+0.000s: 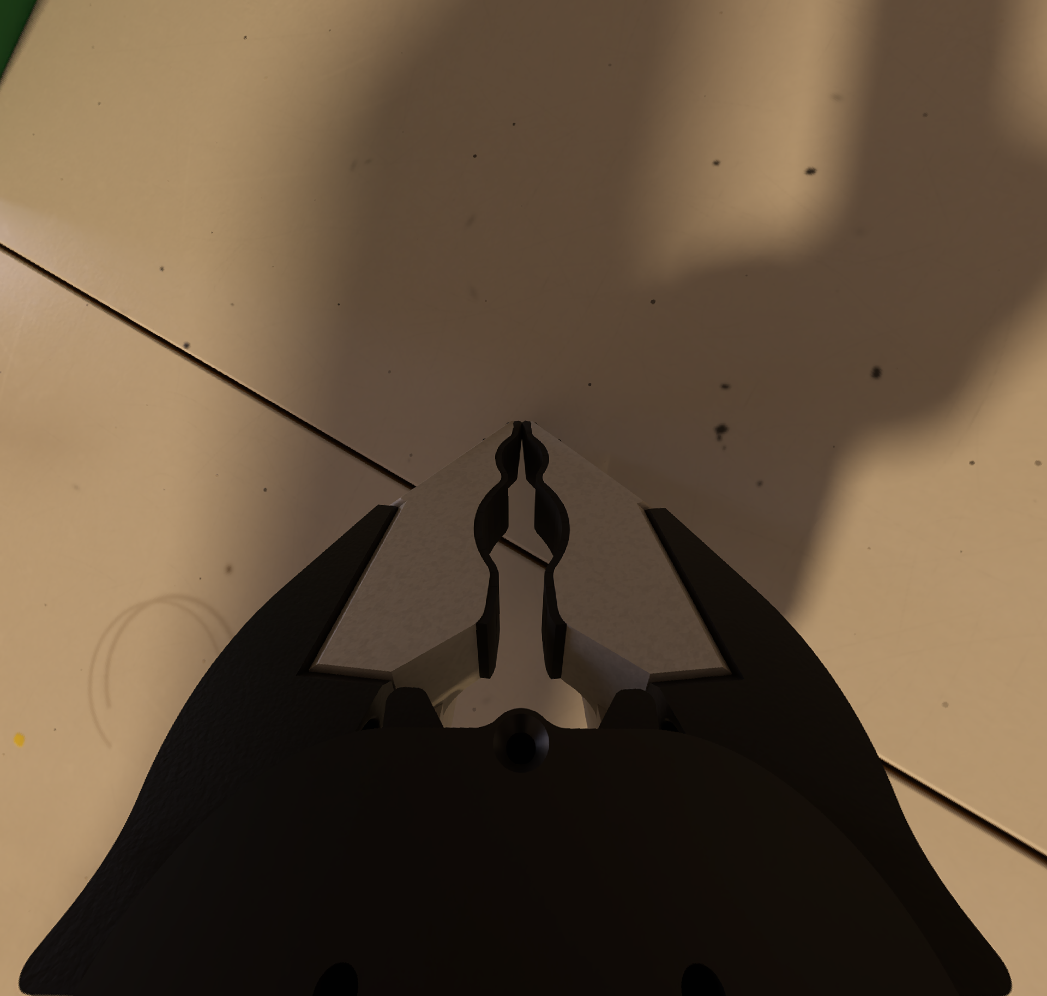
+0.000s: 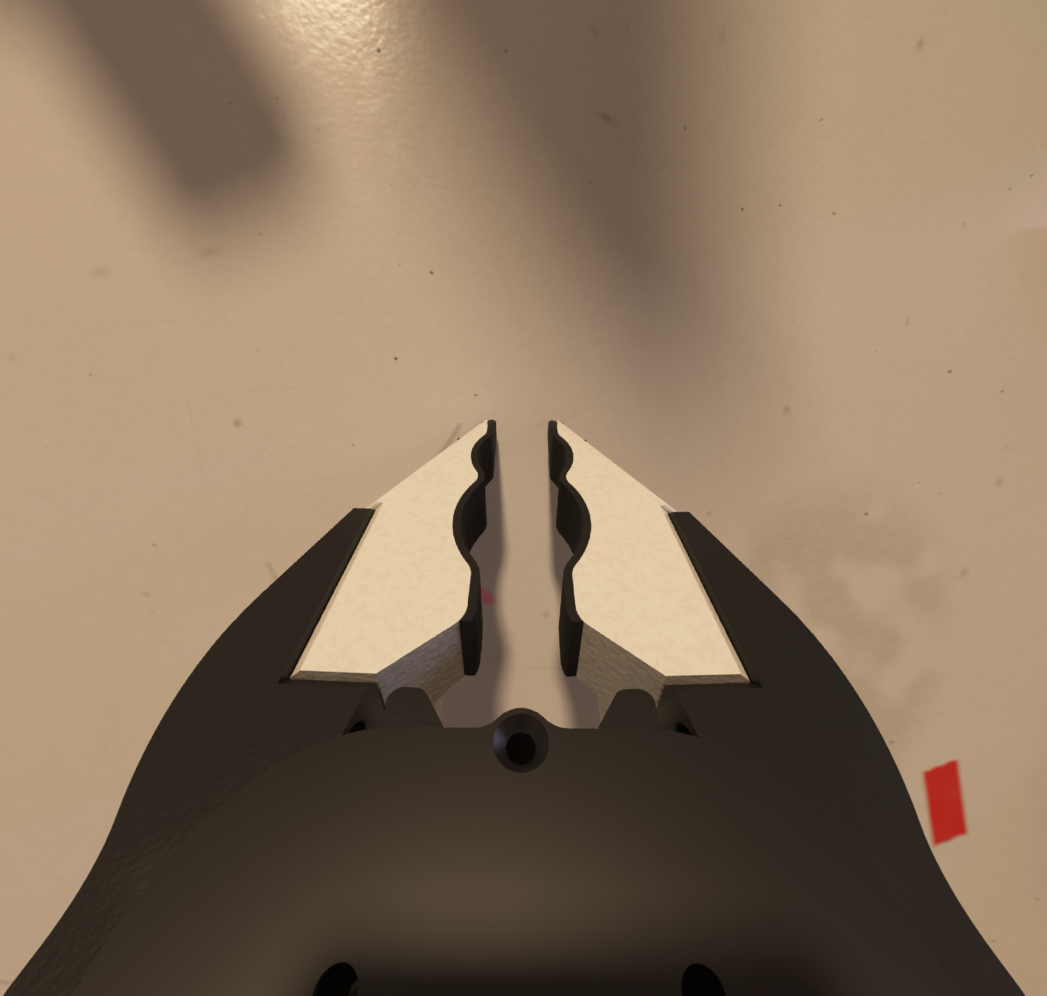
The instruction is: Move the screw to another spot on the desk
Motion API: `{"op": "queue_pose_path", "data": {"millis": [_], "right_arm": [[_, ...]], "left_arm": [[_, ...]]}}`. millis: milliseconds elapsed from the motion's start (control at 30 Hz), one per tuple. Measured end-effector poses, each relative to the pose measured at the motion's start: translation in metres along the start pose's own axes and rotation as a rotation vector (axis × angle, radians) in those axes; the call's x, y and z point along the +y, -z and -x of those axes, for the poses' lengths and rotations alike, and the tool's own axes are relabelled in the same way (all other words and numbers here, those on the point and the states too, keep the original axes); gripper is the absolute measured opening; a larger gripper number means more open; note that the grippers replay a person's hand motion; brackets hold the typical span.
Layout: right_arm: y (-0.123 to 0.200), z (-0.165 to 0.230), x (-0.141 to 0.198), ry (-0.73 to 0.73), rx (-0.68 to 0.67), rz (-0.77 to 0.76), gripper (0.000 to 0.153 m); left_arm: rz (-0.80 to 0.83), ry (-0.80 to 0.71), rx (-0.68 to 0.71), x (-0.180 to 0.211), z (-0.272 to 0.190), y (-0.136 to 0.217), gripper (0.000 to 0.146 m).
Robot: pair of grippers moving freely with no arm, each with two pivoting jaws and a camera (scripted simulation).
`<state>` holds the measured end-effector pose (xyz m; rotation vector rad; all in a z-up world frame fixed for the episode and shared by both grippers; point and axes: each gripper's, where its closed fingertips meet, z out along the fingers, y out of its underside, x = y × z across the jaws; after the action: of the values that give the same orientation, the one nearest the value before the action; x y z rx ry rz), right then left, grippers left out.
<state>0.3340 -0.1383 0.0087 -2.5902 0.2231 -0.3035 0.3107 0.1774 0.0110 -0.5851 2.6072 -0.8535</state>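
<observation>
No screw shows in either view. In the left wrist view my left gripper (image 1: 522,429) is shut, its black fingertips (image 1: 514,447) pressed together close above the tan desk (image 1: 283,147); nothing shows between them. In the right wrist view my right gripper (image 2: 522,430) is open by a narrow gap and empty, pointing down at the pale desk (image 2: 226,345). The bare desk shows through the gap between its pads (image 2: 470,521).
A dark seam (image 1: 226,371) crosses the desk diagonally and passes under the left gripper. A green area (image 1: 20,0) lies beyond the desk's top left edge. A red strip (image 2: 945,801) lies on the desk at the right, a small pink mark (image 2: 488,596) by the left finger.
</observation>
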Motion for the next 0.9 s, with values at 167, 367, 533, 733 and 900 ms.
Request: {"op": "queue_pose_path", "data": {"millis": [167,367,533,733,900], "right_arm": [[0.029,-0.011,0.002,0.085,0.058,-0.033,0.023],[0.043,0.023,0.009,0.139,-0.007,-0.027,0.048],[0.024,0.024,0.016,0.188,-0.027,0.018,0.031],[0.029,0.016,0.015,0.169,-0.024,0.03,0.006],[0.068,-0.04,0.04,-0.066,0.167,0.087,0.006]], "left_arm": [[-0.028,0.001,-0.057,-0.003,0.01,0.003,0.0],[-0.184,0.204,-0.073,-0.013,0.019,0.028,0.005],[-0.23,0.267,-0.103,-0.02,0.02,0.037,0.035],[-0.223,0.273,-0.126,-0.017,0.019,0.039,0.043],[-0.227,0.261,-0.15,-0.015,0.032,0.041,0.043]]}}
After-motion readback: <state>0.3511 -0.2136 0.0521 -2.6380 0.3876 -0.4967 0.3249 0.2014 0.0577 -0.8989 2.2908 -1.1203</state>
